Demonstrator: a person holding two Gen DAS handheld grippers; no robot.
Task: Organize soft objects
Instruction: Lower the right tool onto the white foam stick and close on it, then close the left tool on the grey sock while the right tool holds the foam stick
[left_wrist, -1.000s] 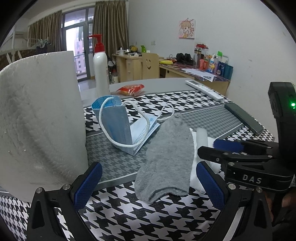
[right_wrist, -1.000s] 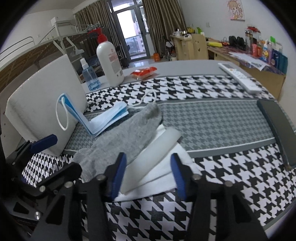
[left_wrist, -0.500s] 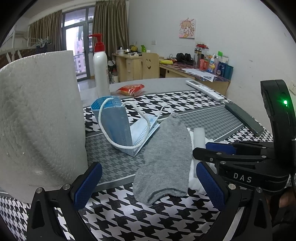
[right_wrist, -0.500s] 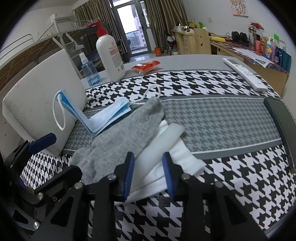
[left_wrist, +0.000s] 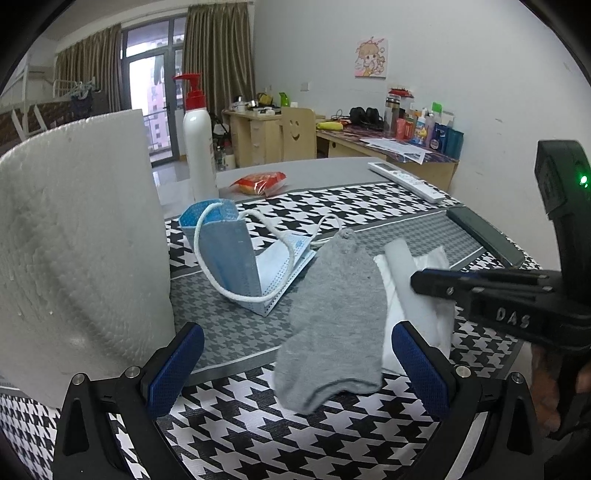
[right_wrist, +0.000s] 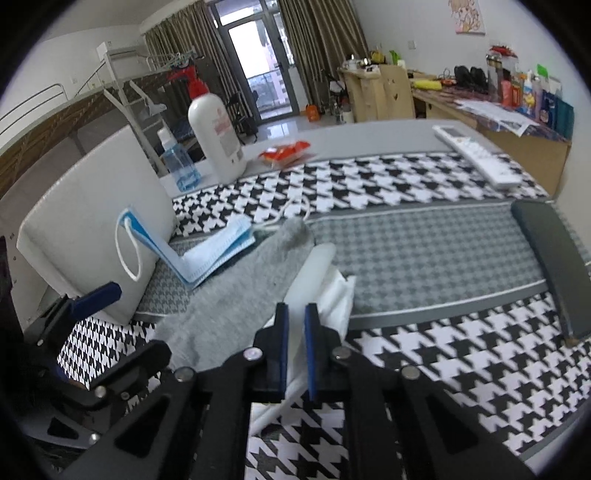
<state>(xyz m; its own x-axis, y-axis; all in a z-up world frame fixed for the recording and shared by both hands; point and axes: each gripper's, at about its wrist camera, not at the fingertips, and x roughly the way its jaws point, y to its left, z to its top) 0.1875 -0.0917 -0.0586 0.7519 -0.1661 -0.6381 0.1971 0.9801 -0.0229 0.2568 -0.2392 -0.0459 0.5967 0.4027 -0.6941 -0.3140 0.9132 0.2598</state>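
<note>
Right gripper (right_wrist: 295, 325) jaws newly clenched on one white cloth (right_wrist: 334, 291); left gripper (left_wrist: 295, 373) jaws released; one grey sock (left_wrist: 334, 321).

**Clutter rings my work surface**

From my remote seat I see a white pump bottle (left_wrist: 199, 147) with a red top standing at the far edge of the houndstooth-covered surface (right_wrist: 424, 354), a red snack packet (left_wrist: 260, 181) just beside it. A white remote control (right_wrist: 476, 155) lies far right, a dark flat case (right_wrist: 554, 258) nearer. A small blue bottle (right_wrist: 177, 162) stands behind.
</note>
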